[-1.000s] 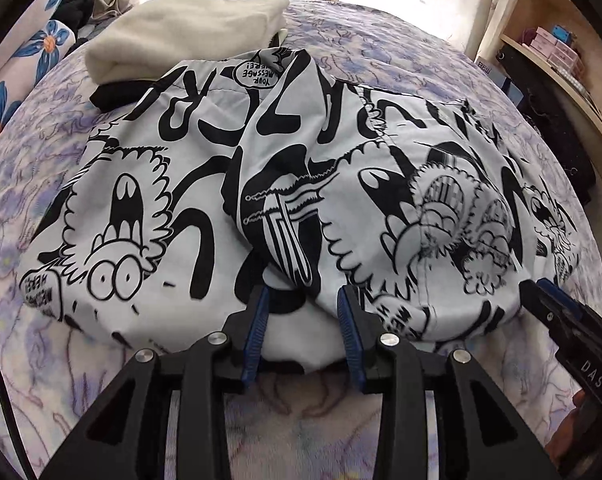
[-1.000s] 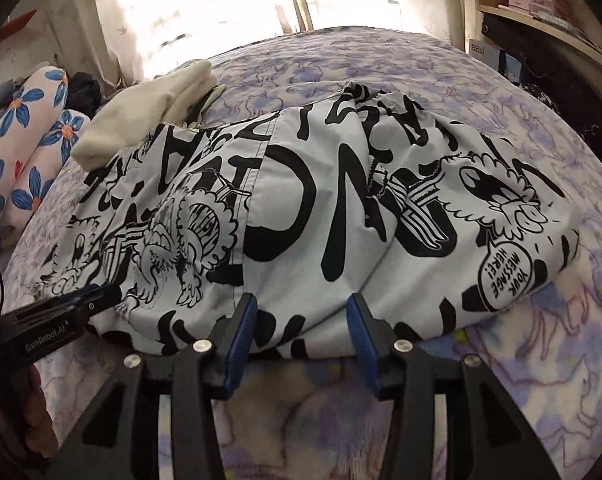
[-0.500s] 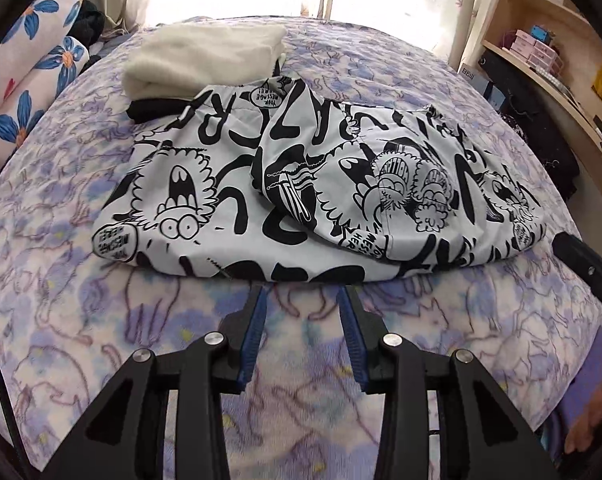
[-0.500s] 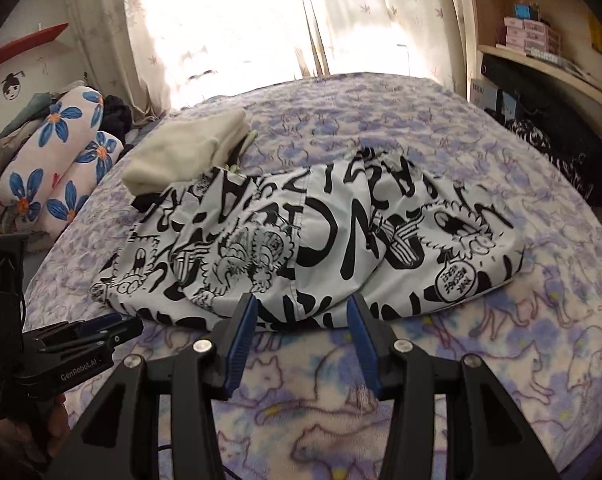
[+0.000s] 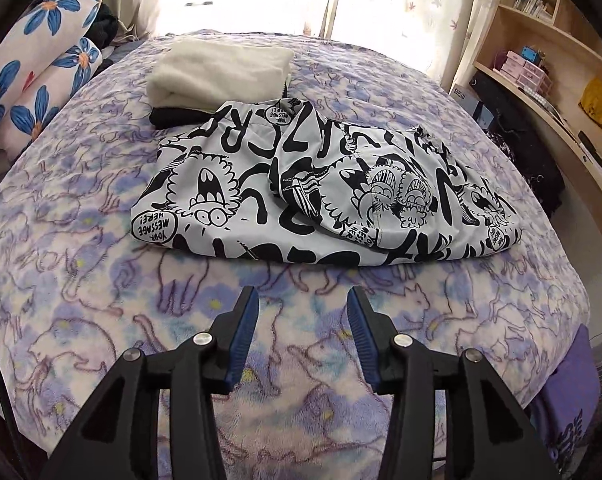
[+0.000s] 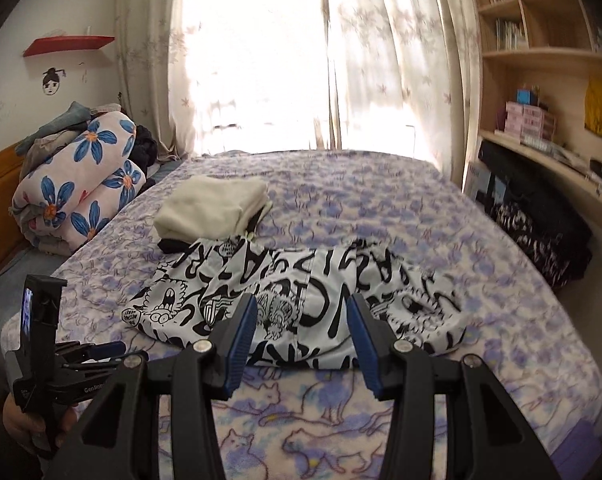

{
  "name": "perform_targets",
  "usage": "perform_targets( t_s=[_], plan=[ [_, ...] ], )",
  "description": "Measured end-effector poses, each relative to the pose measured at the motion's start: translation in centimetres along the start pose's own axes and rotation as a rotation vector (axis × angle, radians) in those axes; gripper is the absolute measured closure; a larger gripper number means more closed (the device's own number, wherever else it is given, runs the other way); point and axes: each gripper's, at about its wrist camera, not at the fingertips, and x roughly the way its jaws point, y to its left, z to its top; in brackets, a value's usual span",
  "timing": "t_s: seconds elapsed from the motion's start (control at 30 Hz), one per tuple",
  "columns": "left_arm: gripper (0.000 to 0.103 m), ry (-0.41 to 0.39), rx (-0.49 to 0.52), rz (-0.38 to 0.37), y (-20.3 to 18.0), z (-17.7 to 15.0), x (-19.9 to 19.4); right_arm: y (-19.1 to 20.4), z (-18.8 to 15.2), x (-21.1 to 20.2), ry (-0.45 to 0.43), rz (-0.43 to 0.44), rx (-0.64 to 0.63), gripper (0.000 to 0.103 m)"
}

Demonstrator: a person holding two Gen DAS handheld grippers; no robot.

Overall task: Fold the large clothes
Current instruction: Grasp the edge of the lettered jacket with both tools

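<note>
Two tongs, both empty. Left tongs [image 5: 301, 320], lower centre of the left wrist view: blue pads apart and opening, nothing between them, over bare blanket short of the garment. Right tongs [image 6: 299, 328], lower centre of the right wrist view: pads apart, nothing clamped; the garment shows in the gap but lies beyond the tips.

White garment with black cartoon-and-lettering print [image 5: 325, 196] lies folded in a wide low bundle at mid-frame on the bed with a purple cat-print fleece blanket [image 5: 101, 280], one layer lapping over the other near its middle. Not touched by either tongs.

Cream folded fleece cloth [image 5: 221, 72] sits just behind the garment, upper centre-left, on top of a black folded item [image 5: 173, 118] whose edge peeks out and touches the garment's far corner.

Rolled pink quilt with blue flowers [image 6: 77, 188] is stacked at the left edge by the headboard.

Wooden shelf unit [image 6: 541, 52], right side: upper compartments hold books, the lower ledge has pink boxes [image 6: 531, 118] and small items, too small to tell.

A hand [image 6: 21, 416] at lower left of the right wrist view holds the left device.
</note>
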Motion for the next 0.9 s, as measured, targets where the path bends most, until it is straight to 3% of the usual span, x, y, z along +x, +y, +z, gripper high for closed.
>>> perform_targets(
  t_s=[0.1,0.4,0.63,0.8,0.9],
  plan=[
    [0.054,0.017,-0.029,-0.030,0.5,-0.2,0.7,0.4,0.0,0.5,-0.009,0.001,-0.015,0.050],
    [0.053,0.097,-0.122,-0.093,2.2,-0.7,5.0,-0.6,-3.4,8.5,0.148,-0.017,0.071,0.050],
    [0.053,0.139,-0.231,-0.123,4.8,-0.6,9.4,-1.5,-4.3,12.4,0.173,-0.029,0.139,0.050],
    [0.049,0.121,-0.344,-0.165,6.9,-0.3,12.1,-1.3,-4.1,14.6,0.169,-0.012,0.158,0.050],
    [0.048,0.070,-0.395,-0.185,7.9,0.0,13.2,-1.1,-4.0,15.9,0.169,0.003,0.174,0.050]
  ],
)
